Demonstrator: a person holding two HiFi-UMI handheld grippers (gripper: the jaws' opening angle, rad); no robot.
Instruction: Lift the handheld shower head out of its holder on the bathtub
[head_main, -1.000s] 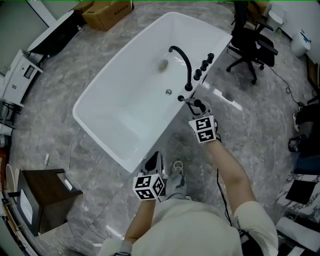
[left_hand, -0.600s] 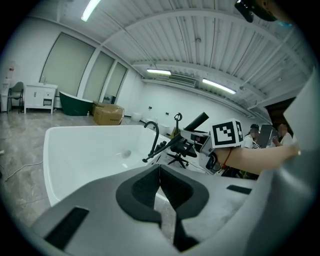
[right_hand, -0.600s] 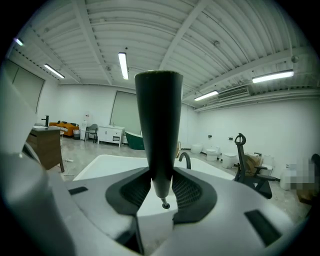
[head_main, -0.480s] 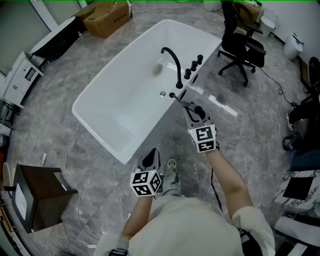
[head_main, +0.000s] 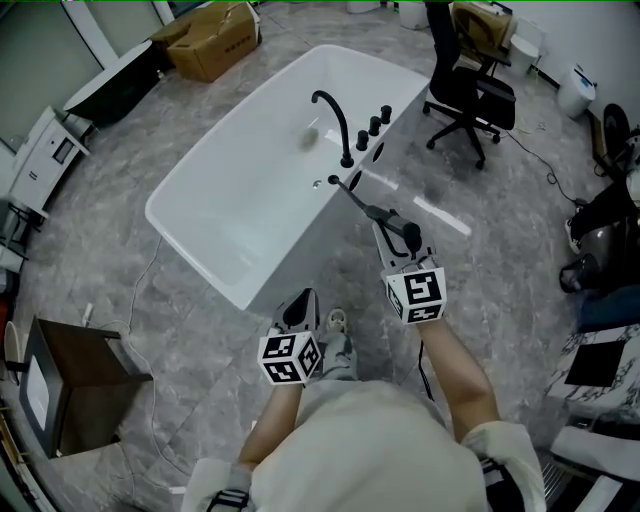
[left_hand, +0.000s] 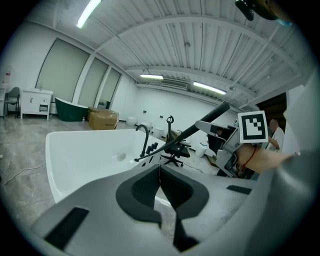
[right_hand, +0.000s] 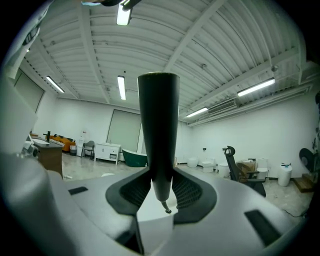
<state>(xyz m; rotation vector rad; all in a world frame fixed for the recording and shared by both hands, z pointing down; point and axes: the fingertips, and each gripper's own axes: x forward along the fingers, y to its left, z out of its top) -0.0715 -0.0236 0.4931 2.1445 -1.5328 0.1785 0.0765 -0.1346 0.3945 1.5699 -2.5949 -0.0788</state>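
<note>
The black handheld shower head (head_main: 404, 233) is off the rim of the white bathtub (head_main: 200, 245) and held in the air by my right gripper (head_main: 400, 240), which is shut on its handle. Its black hose (head_main: 358, 200) stretches back to the tub rim beside the black faucet (head_main: 334, 122) and knobs (head_main: 372, 128). In the right gripper view the handle (right_hand: 158, 125) stands upright between the pads. My left gripper (head_main: 300, 308) hangs shut and empty in front of the tub's near wall. The left gripper view shows its closed pads (left_hand: 150, 187) and the shower head (left_hand: 210, 116) off to the right.
A black office chair (head_main: 462, 85) stands right of the tub. A cardboard box (head_main: 212, 35) sits beyond the tub's far end. A dark wooden cabinet (head_main: 75, 375) is at the lower left, and a cable (head_main: 150, 290) lies on the marble floor there.
My right gripper has drawn back from the tub rim and risen with the shower head, pulling the hose out longer. The left gripper has shifted a little back.
</note>
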